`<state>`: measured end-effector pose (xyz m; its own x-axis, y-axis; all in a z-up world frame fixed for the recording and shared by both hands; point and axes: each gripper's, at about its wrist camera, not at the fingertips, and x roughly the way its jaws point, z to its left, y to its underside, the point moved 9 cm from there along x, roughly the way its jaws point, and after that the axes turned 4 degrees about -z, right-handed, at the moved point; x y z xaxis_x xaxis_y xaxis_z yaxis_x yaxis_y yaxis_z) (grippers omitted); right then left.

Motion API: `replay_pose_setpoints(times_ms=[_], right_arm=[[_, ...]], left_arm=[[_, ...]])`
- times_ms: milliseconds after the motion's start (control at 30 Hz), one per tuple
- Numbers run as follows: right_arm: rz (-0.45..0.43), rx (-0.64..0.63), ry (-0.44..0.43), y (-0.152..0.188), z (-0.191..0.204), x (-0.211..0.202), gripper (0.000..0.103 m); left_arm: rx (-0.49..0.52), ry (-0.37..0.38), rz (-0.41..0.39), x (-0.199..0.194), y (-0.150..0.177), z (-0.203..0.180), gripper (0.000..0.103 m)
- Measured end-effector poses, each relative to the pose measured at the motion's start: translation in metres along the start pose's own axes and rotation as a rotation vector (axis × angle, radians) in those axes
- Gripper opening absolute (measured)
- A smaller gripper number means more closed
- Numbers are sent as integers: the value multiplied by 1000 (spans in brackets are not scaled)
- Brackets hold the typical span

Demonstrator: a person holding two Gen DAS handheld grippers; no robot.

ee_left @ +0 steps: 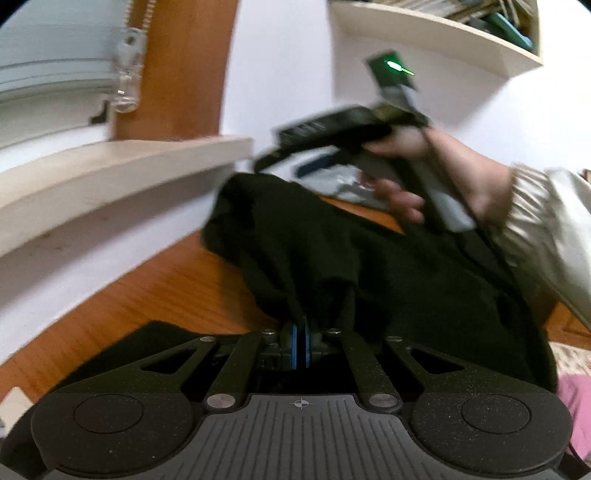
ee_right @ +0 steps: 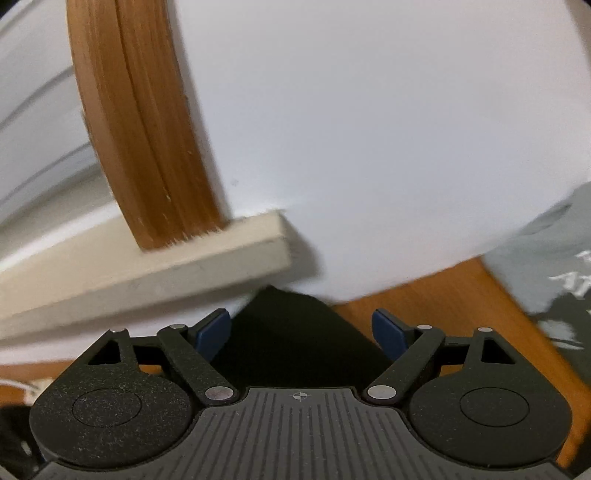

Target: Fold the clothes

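Observation:
A black garment (ee_left: 369, 258) lies bunched on the wooden table (ee_left: 147, 295). My left gripper (ee_left: 300, 343) is shut on a fold of it, the cloth rising from between the blue pads. In the left wrist view a hand (ee_left: 436, 173) holds my right gripper (ee_left: 280, 151) above the garment's far side, blurred. In the right wrist view my right gripper (ee_right: 301, 332) stands open, its blue pads (ee_right: 212, 332) wide apart over a corner of the black garment (ee_right: 295, 332) and not touching it.
A white wall and a cream shelf (ee_right: 166, 258) with a wooden post (ee_right: 147, 147) stand close behind the table. A grey printed garment (ee_right: 554, 266) lies at the right. Pink cloth (ee_left: 576, 398) shows at the lower right. A high shelf (ee_left: 443, 29) holds books.

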<state>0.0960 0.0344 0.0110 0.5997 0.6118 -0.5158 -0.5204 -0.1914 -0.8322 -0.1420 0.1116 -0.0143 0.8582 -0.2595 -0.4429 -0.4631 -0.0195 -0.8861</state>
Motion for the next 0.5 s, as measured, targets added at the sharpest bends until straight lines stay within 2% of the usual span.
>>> replay_pose_setpoints(times_ms=[100,200,233,300,333,367,433,467,500], right_arm=[[74,-10,-9,3,7,20,84],[121,-82,37,10,9,32,83],[134,-92,49,12,8,35,78],[152,-76,40,14,3,35,49],[157,-63,41,15,0,33,16],[141,-63,57,12,-5,28,10],[39,-115,124,-2,-11,6,7],[-30,-137,164,-13,-14,-12,7],[-134,-126,178,-29,-16,-41,7]], left_arm=[[18,-1,15,1,3,-5,3],[9,3,15,1,2,-6,3],[7,4,15,2,2,-6,3],[5,7,14,2,2,-6,3],[6,9,12,2,2,-7,3],[8,12,9,1,1,-8,3],[1,3,2,1,1,-5,3],[-9,-6,-8,-1,1,-3,4],[-24,-6,-20,-3,1,-1,4]])
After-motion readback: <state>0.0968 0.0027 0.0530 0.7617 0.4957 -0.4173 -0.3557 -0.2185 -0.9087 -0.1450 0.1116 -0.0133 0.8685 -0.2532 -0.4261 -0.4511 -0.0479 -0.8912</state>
